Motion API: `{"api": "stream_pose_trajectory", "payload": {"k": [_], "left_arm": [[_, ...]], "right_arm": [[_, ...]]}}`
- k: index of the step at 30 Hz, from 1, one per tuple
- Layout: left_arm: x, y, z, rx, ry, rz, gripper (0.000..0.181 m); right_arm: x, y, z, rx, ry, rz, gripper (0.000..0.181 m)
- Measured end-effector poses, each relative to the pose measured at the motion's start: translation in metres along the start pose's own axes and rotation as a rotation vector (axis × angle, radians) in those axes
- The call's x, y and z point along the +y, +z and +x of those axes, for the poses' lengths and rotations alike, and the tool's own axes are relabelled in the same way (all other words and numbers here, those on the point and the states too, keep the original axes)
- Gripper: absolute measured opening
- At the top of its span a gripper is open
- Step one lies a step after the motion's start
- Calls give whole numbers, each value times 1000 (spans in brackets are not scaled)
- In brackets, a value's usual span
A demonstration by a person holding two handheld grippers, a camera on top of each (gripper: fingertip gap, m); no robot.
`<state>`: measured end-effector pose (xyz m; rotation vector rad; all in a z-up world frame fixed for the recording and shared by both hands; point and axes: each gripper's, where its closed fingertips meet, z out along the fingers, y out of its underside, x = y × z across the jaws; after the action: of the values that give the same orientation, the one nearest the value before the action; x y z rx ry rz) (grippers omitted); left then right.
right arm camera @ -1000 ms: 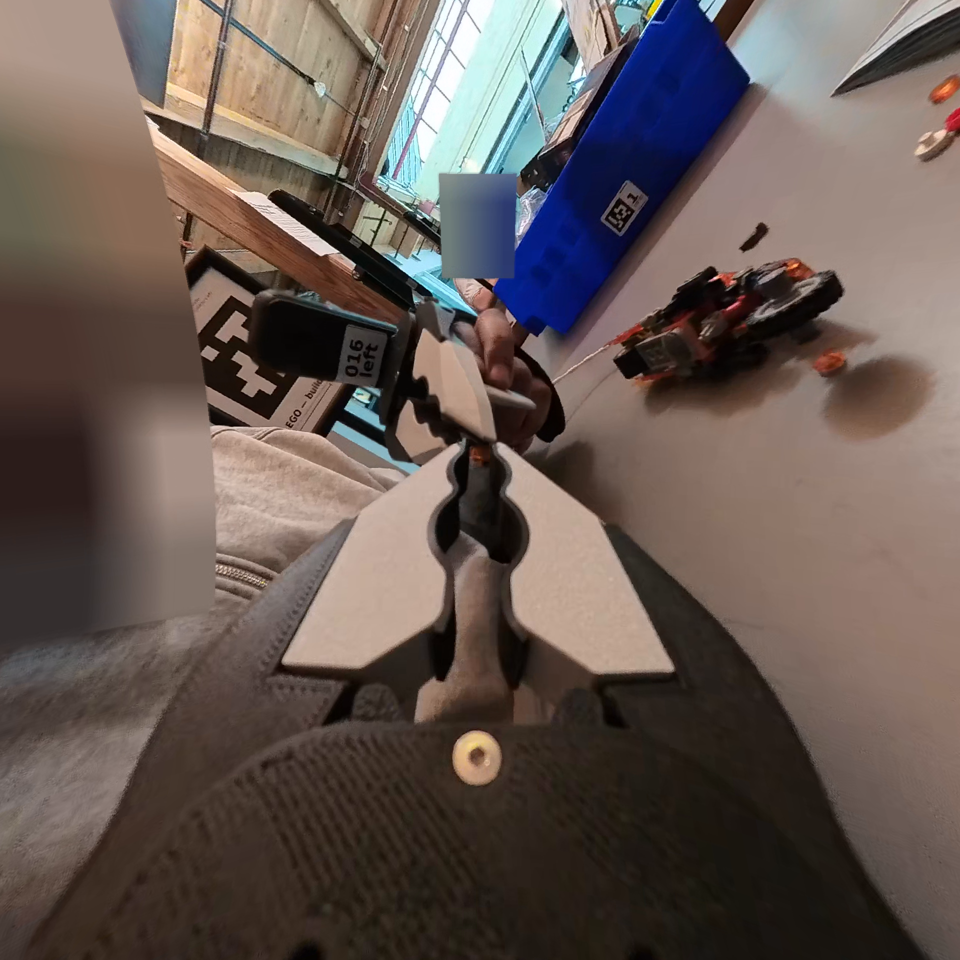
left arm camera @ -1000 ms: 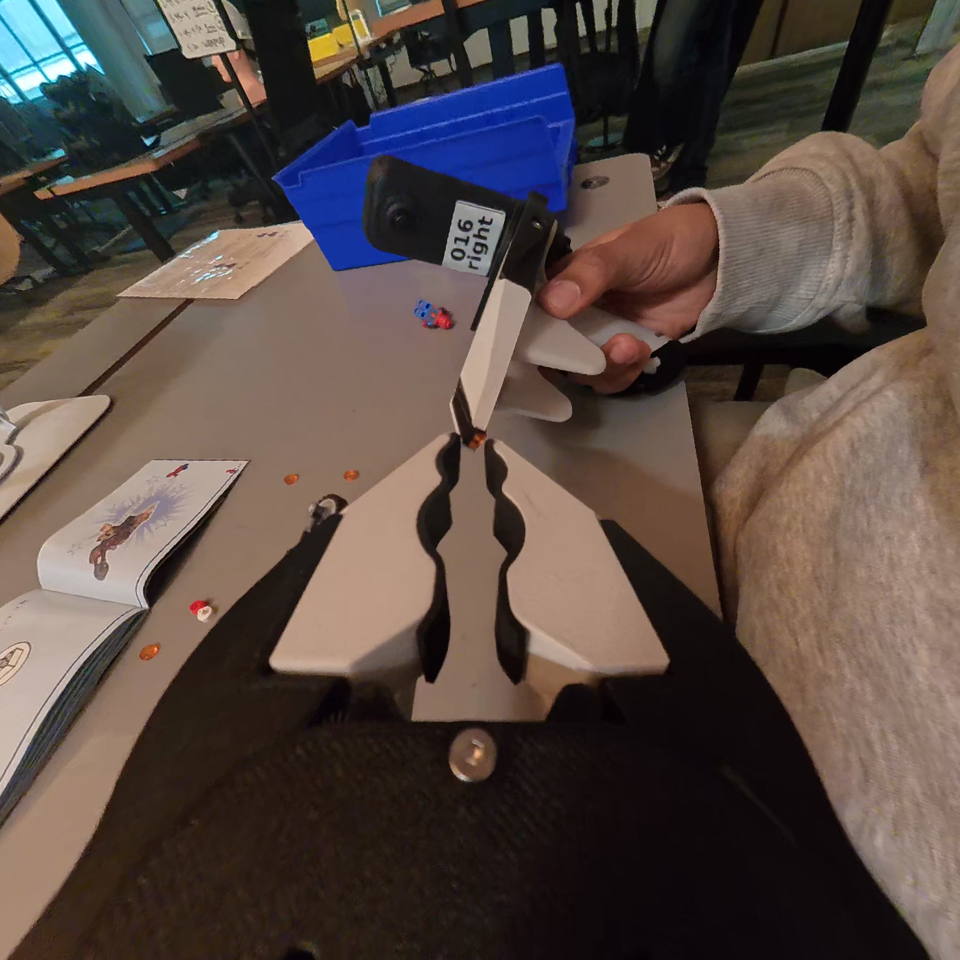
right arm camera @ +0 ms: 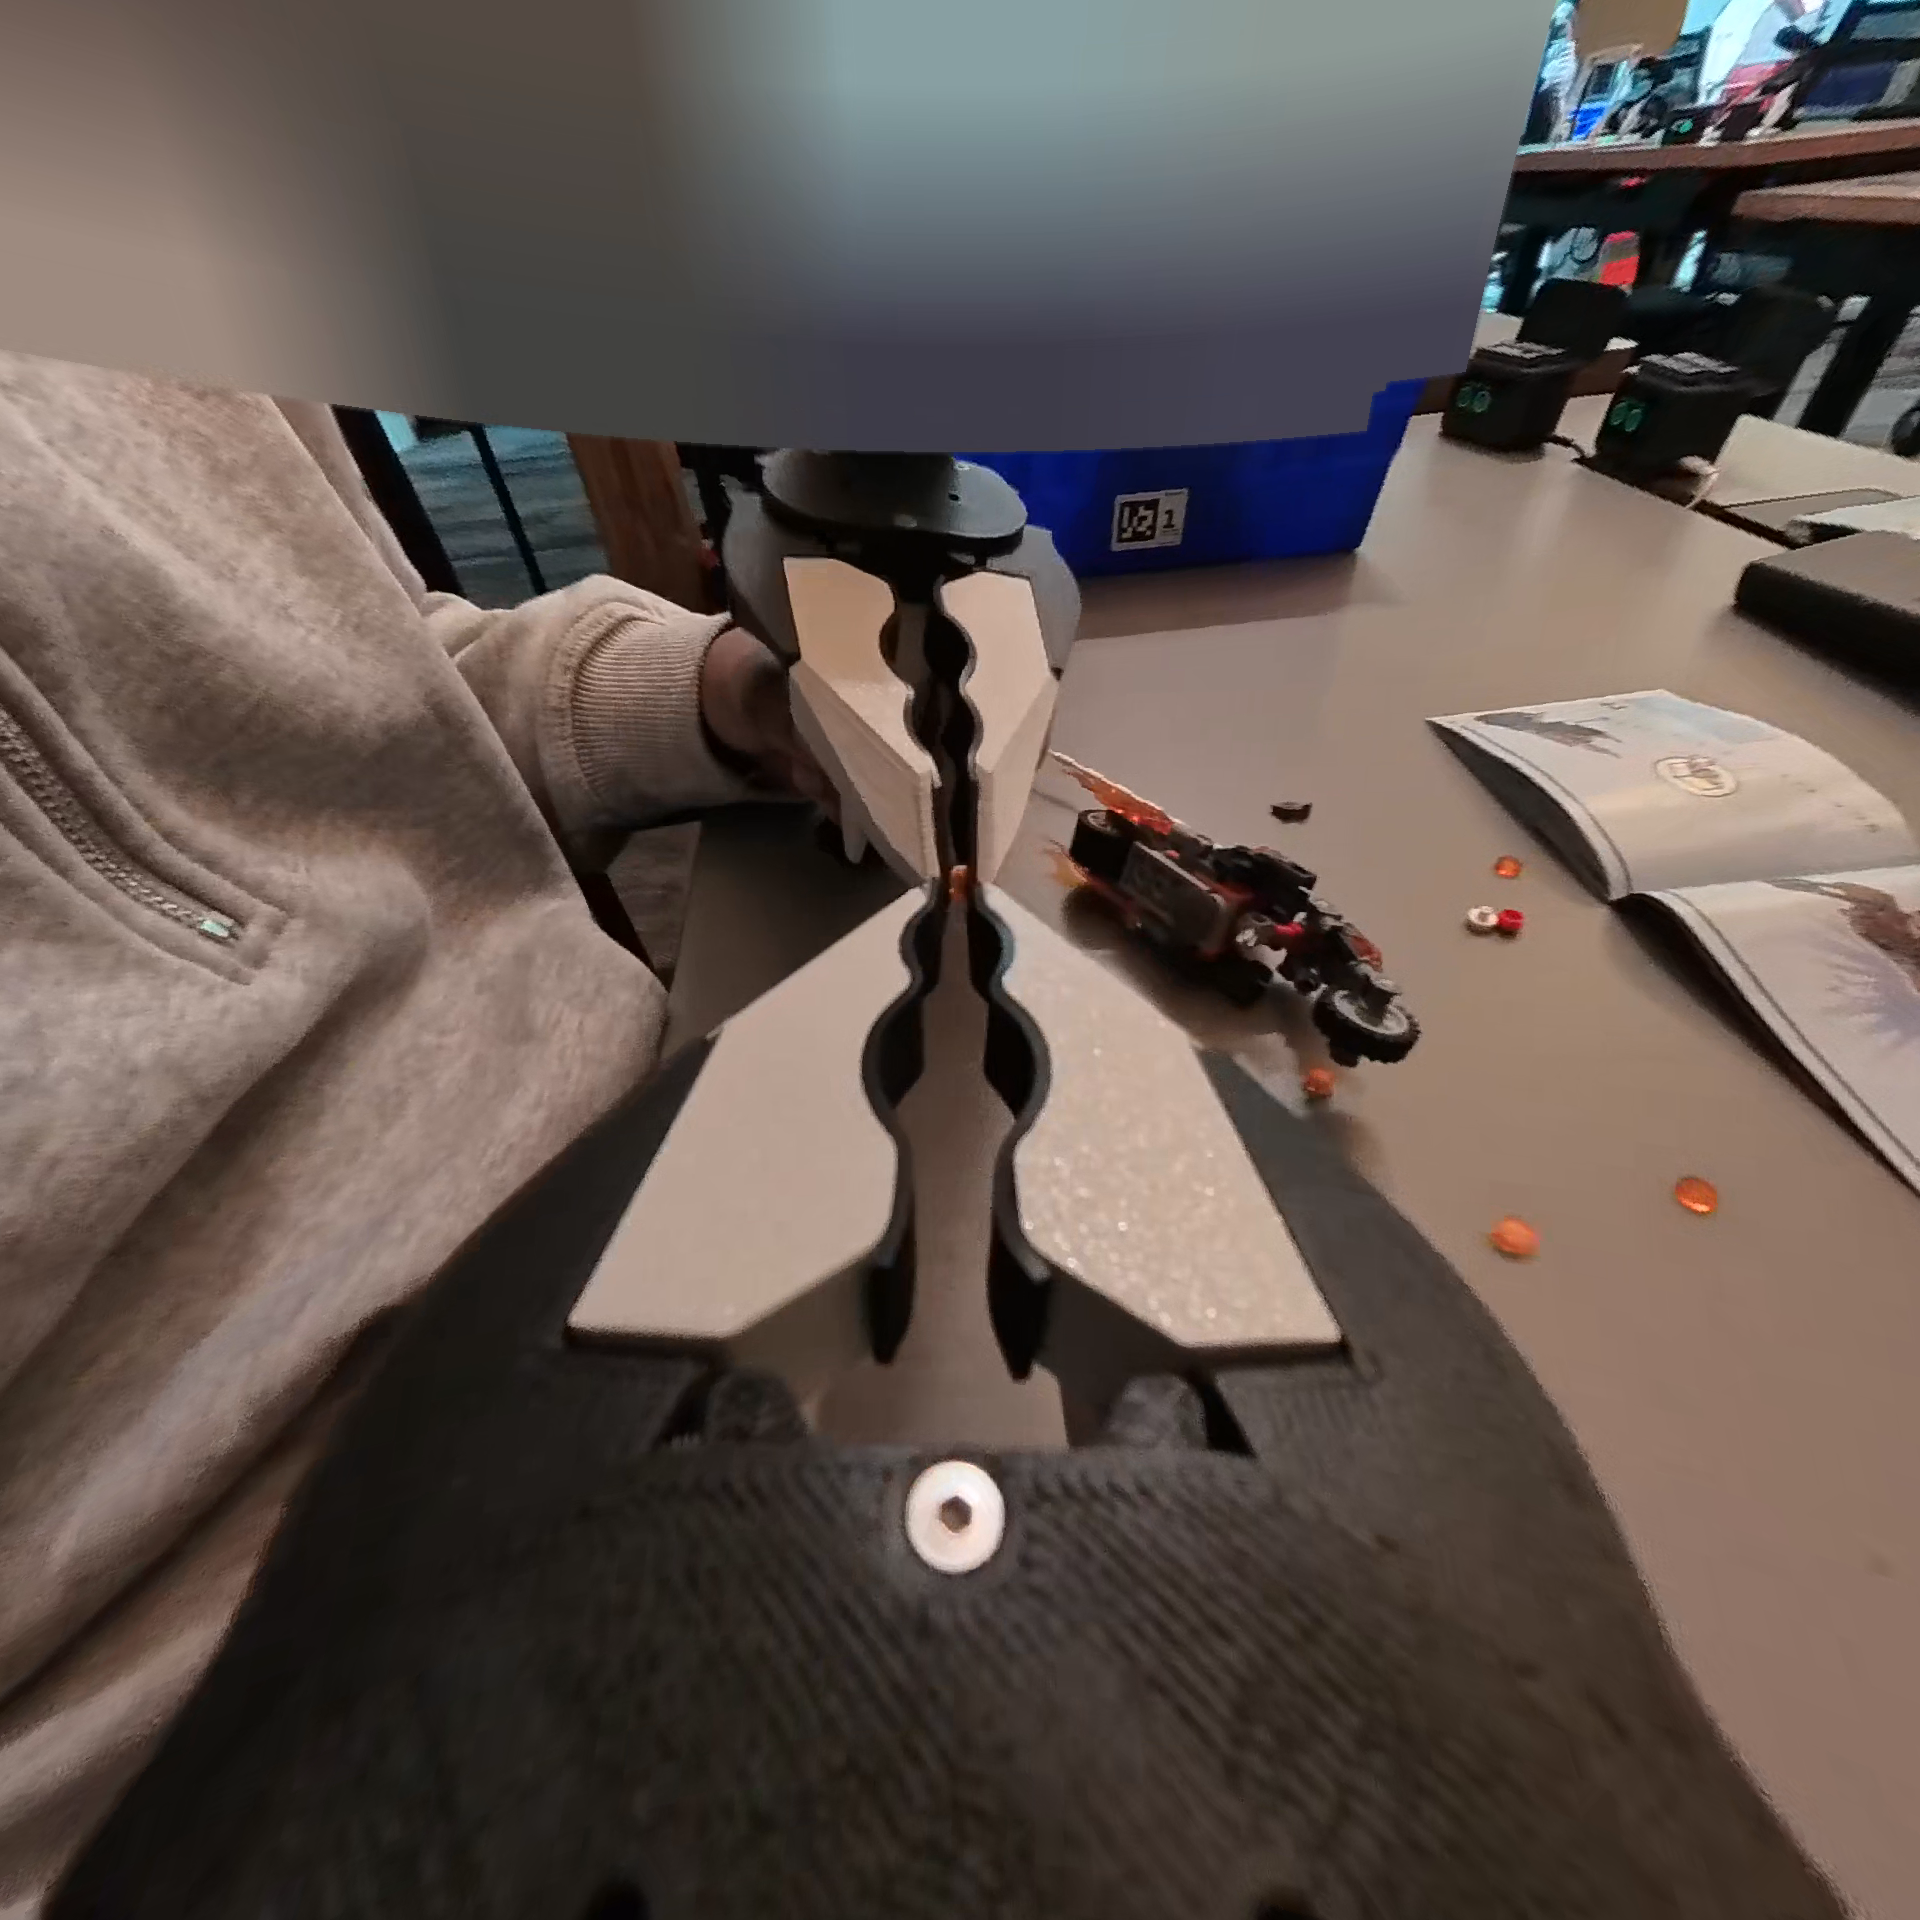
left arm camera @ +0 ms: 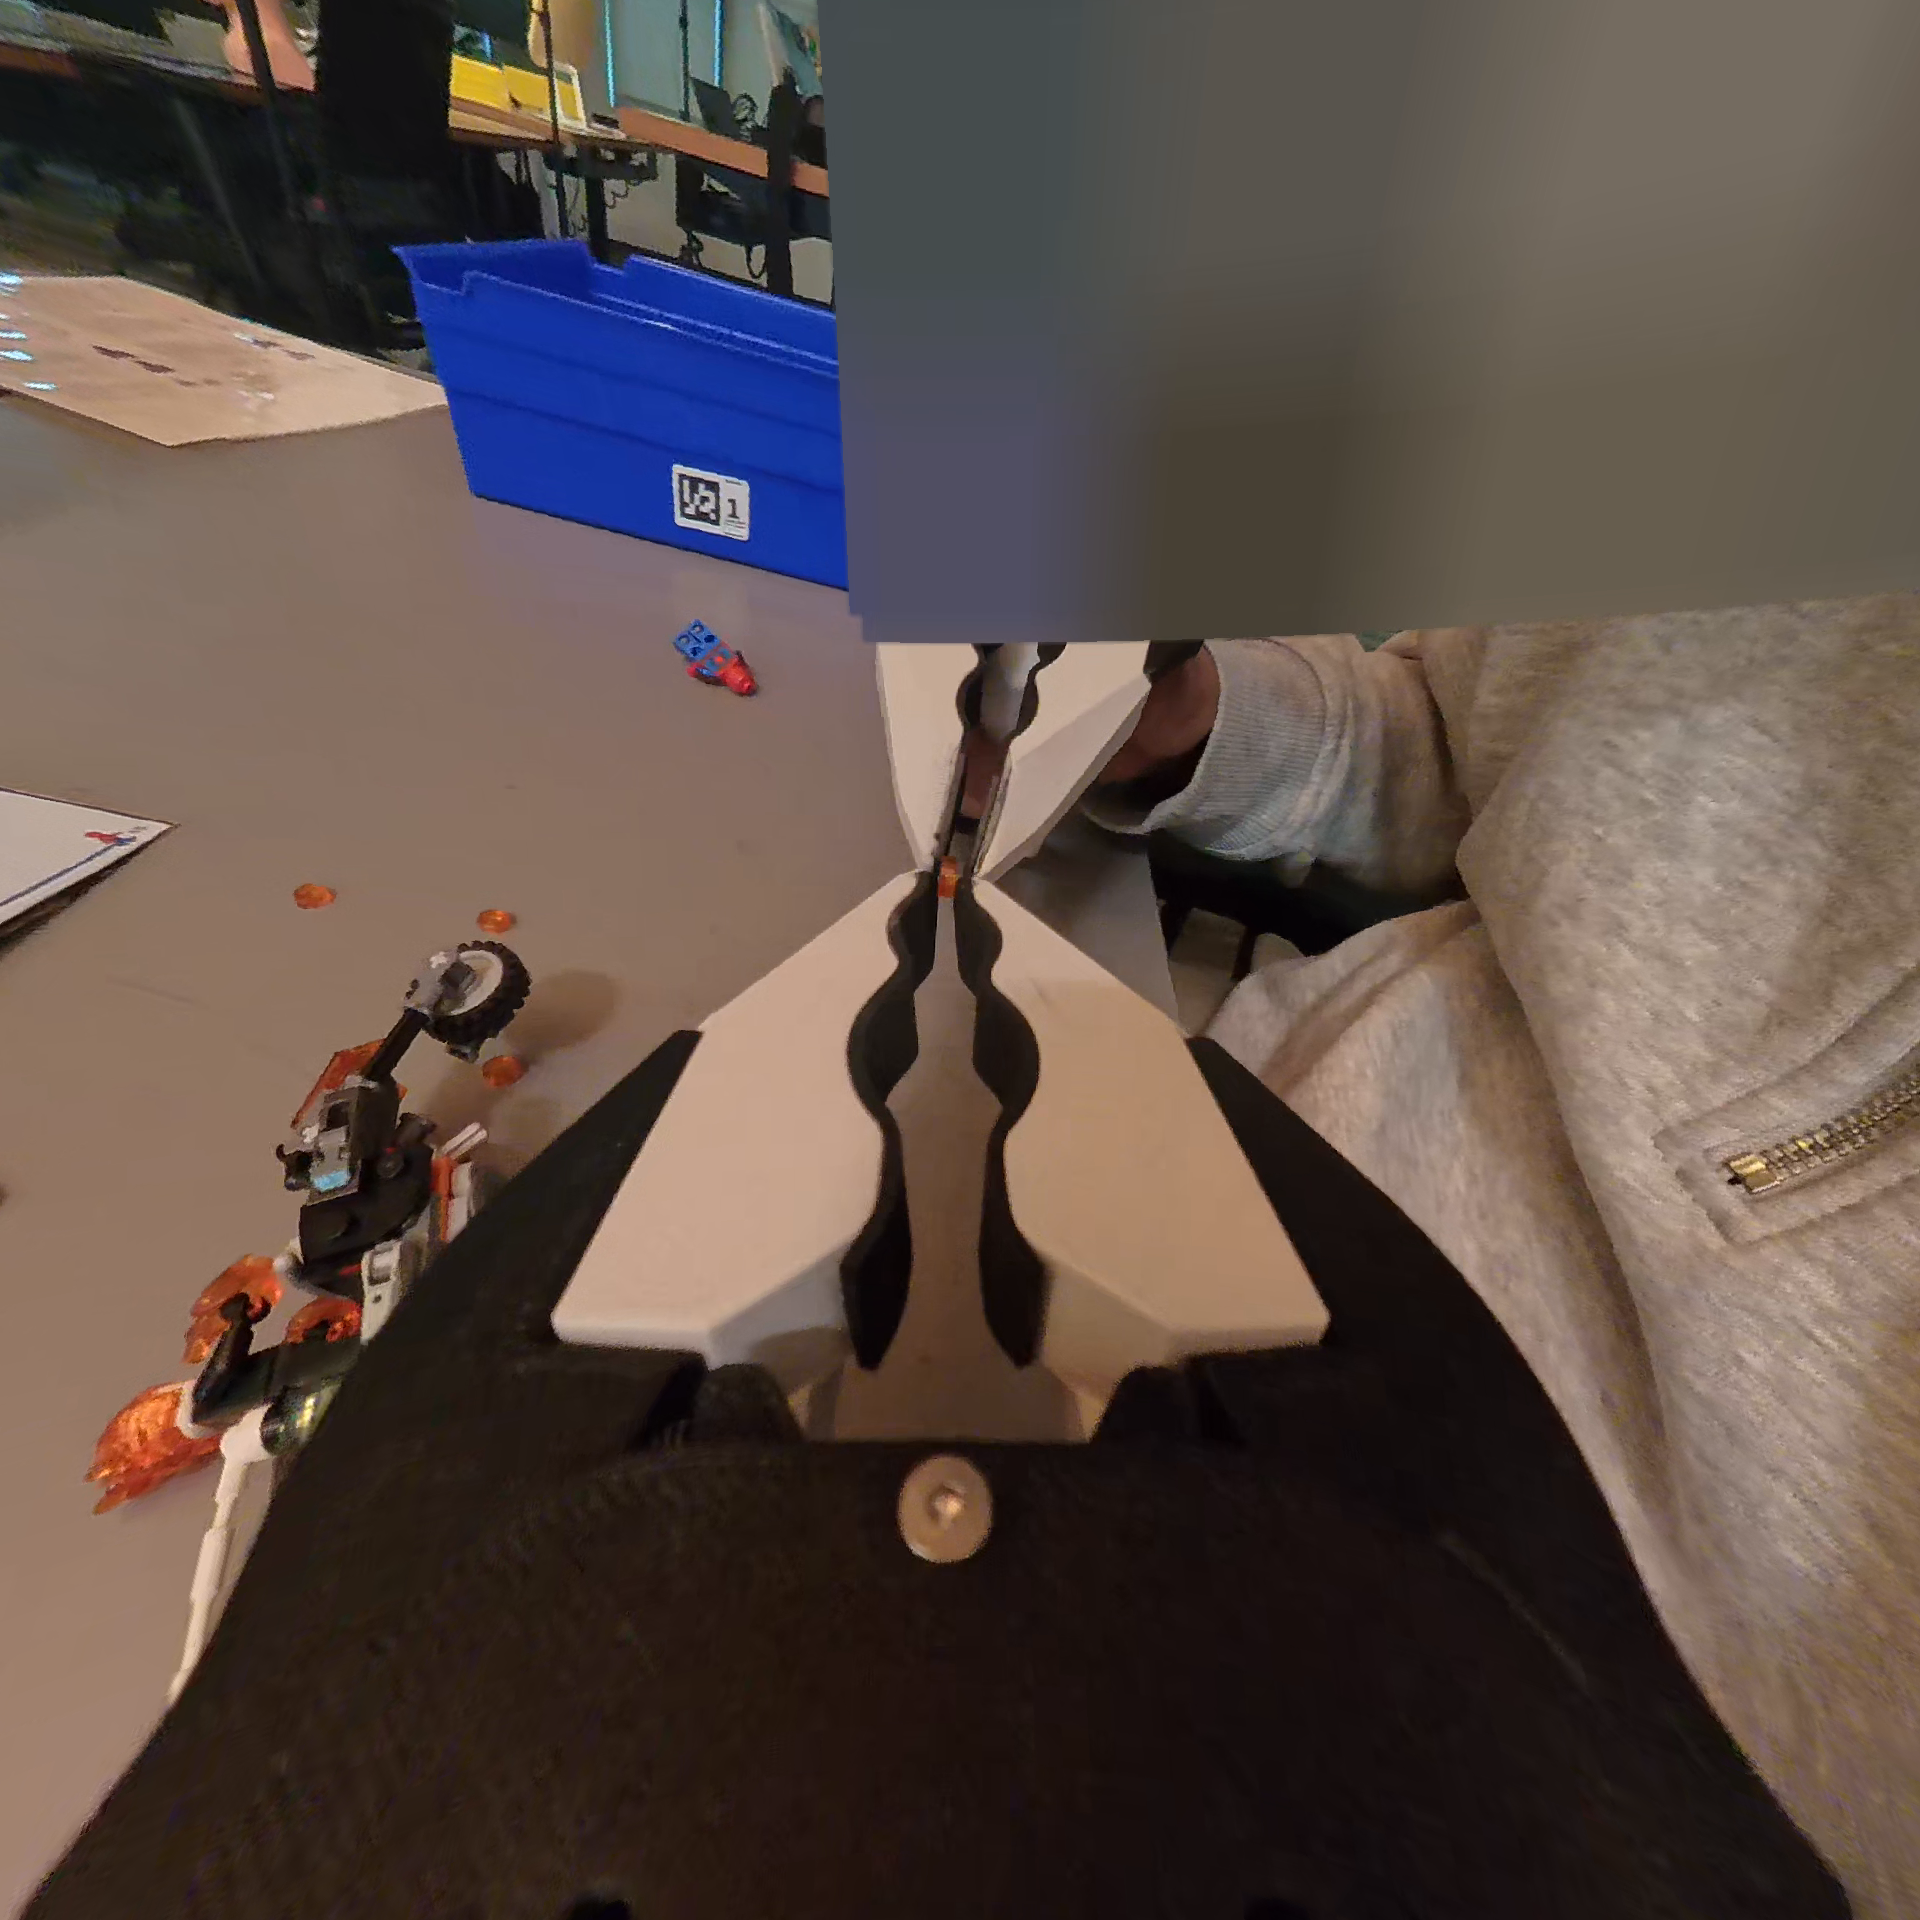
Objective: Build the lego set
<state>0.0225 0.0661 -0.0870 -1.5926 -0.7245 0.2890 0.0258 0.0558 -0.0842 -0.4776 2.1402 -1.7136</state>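
Orange, and very small, the stud (left arm camera: 947, 884) sits pinched at the meeting point of both tools, lifted clear of the counter (left arm camera: 312, 675) in front of the person's grey sweatshirt (left arm camera: 1558, 1039). The left hand-held gripper (left arm camera: 943, 891) has its tips pressed together on the stud from one side, and the right hand-held gripper (right arm camera: 958, 896) closes on it from the opposite side, tip to tip. Holding it up in the air between the two probably lets one tool re-seat or hand over a piece too tiny to grip well off a flat surface; which tool bears it I cannot tell. The half-built motorbike (right arm camera: 1236, 925) lies on its side on the counter, close by, likely awaiting this piece. More loose orange studs (right arm camera: 1512, 1236) lie scattered near the open booklet (right arm camera: 1714, 821), with the blue bin (left arm camera: 623, 395) behind.
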Motion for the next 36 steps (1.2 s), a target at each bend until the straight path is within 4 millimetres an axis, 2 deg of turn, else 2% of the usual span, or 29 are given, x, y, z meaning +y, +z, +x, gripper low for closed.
{"api": "stream_pose_trajectory", "payload": {"k": [15, 17, 21, 25, 27, 30, 33, 36], "left_arm": [[1, 1, -3, 6, -48, -1, 1], [1, 2, -4, -7, -43, -5, 11], [3, 3, -8, -39, -35, -26, 13], [-3, -10, -27, -161, -14, -17, 35], [-2, -23, -51, -307, -1, -50, 37], [16, -42, -88, -549, 35, -207, 39], [32, -44, -101, -612, 63, -321, 41], [39, -36, -101, -587, 53, -341, 39]], "right_arm": [[1, 1, 3, -56, 96, 2, 0], [1, 1, 5, -49, 98, 6, 0], [1, 3, 9, -48, 97, -1, 0], [1, 4, 23, -7, 49, -39, 0], [4, 6, 38, 38, -3, -91, 0], [8, 15, 61, 76, -58, -162, 0], [12, 30, 77, 83, -52, -213, 0], [21, 41, 86, 83, -48, -285, 0]]}}
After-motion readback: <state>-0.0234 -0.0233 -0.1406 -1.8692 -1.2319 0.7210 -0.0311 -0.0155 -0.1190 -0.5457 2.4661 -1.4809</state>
